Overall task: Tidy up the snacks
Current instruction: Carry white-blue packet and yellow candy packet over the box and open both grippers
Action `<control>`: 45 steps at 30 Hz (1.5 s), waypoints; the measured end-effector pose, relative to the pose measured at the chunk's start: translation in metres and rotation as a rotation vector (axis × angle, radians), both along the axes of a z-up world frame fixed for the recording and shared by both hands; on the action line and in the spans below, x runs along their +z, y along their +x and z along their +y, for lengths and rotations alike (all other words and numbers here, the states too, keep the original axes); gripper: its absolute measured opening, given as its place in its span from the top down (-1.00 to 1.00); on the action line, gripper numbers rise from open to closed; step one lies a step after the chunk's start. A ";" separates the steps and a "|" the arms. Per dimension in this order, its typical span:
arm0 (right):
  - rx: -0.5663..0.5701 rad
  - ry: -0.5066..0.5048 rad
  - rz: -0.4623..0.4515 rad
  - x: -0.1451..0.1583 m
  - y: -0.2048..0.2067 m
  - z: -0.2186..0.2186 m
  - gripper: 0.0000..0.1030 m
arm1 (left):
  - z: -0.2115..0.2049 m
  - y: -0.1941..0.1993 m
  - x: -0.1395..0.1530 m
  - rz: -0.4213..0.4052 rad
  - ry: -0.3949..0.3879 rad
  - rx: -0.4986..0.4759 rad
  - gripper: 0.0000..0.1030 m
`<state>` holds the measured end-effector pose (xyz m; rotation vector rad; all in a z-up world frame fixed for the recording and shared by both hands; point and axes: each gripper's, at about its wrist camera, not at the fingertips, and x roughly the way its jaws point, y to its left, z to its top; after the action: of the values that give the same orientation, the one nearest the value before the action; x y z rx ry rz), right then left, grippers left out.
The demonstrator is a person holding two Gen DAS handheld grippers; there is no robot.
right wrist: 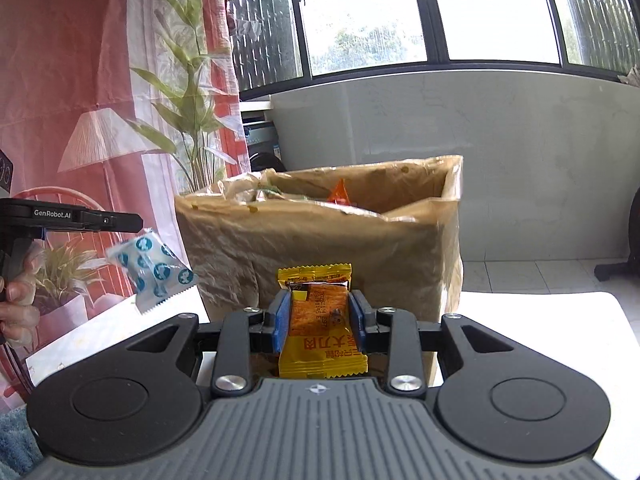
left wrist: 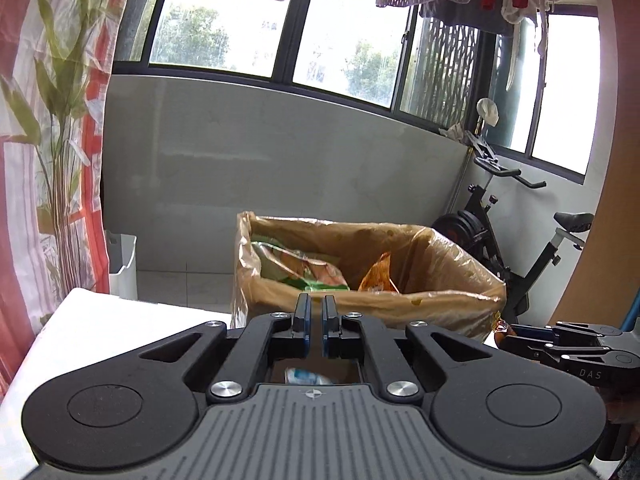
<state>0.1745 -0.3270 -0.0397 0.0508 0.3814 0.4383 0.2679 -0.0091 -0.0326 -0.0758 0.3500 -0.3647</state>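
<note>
Biggest thing in frame is the cardboard box point(right wrist: 320, 240) lined with a crinkly plastic bag, standing on the white table point(right wrist: 540, 312) directly ahead of both grippers; it already holds a green snack bag point(left wrist: 308, 268) and an orange packet point(left wrist: 378, 274). Right gripper point(right wrist: 319, 316) is clamped on a yellow snack packet point(right wrist: 320, 320), blue pads pinching it across the middle, packet sitting just short of the box's near wall and below its rim. Left gripper point(left wrist: 315, 316) has its jaws nearly together, and the right-wrist view shows a blue-and-white wrapper point(right wrist: 154, 268) hanging from its tip, so I read it as holding that wrapper by one corner. Handling guess: both packets are light, thin film, soft and a bit slick, contents probably crushable. The mid-body pinch on the yellow one looks secure; the corner hold on the blue-and-white one looks marginal and could swing or slip. Next move likely needs both lifted over the rim before release. The liner is loose at the edges and could snag a packet.
</note>
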 end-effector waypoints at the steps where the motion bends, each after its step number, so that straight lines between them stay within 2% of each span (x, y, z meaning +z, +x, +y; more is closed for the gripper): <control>1: 0.003 0.000 -0.021 0.009 0.005 0.001 0.36 | -0.005 0.006 0.007 -0.020 0.002 0.000 0.88; 5: 0.008 -0.015 -0.073 0.028 0.022 0.009 0.36 | -0.016 0.019 0.011 -0.021 0.004 0.004 0.84; 7: 0.023 -0.001 -0.078 0.030 0.023 0.013 0.36 | -0.014 0.015 0.000 0.009 -0.002 0.003 0.61; 9: 0.041 -0.002 -0.076 0.027 0.022 0.018 0.36 | -0.009 0.015 -0.016 0.054 -0.004 -0.001 -0.29; 10: 0.044 -0.009 -0.070 0.025 0.022 0.020 0.36 | -0.005 0.013 -0.028 0.081 -0.009 0.007 -0.35; 13: 0.040 0.002 -0.047 0.015 0.021 0.021 0.36 | -0.001 0.020 -0.067 0.192 0.005 0.011 -0.36; 15: 0.026 0.027 -0.028 0.010 0.019 0.018 0.36 | -0.004 0.030 -0.096 0.275 0.036 0.015 -0.36; 19: 0.011 0.031 0.000 0.001 0.017 0.015 0.36 | -0.014 0.049 -0.149 0.388 0.107 0.016 -0.36; 24: -0.014 0.033 0.020 -0.002 0.015 0.007 0.36 | -0.026 0.069 -0.183 0.452 0.144 0.028 -0.39; 28: -0.028 0.027 0.024 -0.002 0.014 0.004 0.36 | -0.033 0.075 -0.193 0.440 0.218 0.020 -0.41; 31: -0.037 0.029 0.027 -0.002 0.014 0.003 0.36 | -0.026 0.071 -0.187 0.421 0.219 0.017 -0.08; 32: -0.038 0.028 0.026 -0.002 0.014 0.003 0.36 | -0.023 0.069 -0.183 0.420 0.212 0.017 -0.02; 38: -0.035 0.030 -0.007 0.006 0.011 0.001 0.36 | 0.003 0.042 -0.136 0.350 0.149 0.042 0.02; 41: -0.027 0.024 -0.037 0.015 0.012 0.002 0.36 | 0.015 0.027 -0.091 0.238 0.110 0.033 0.01; 45: -0.023 -0.006 -0.070 0.030 0.026 0.004 0.36 | 0.017 0.013 -0.026 0.057 0.094 0.017 0.01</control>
<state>0.2005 -0.3235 -0.0096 0.0341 0.3125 0.4157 0.2807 0.0084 -0.0582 0.0031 0.4221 -0.3290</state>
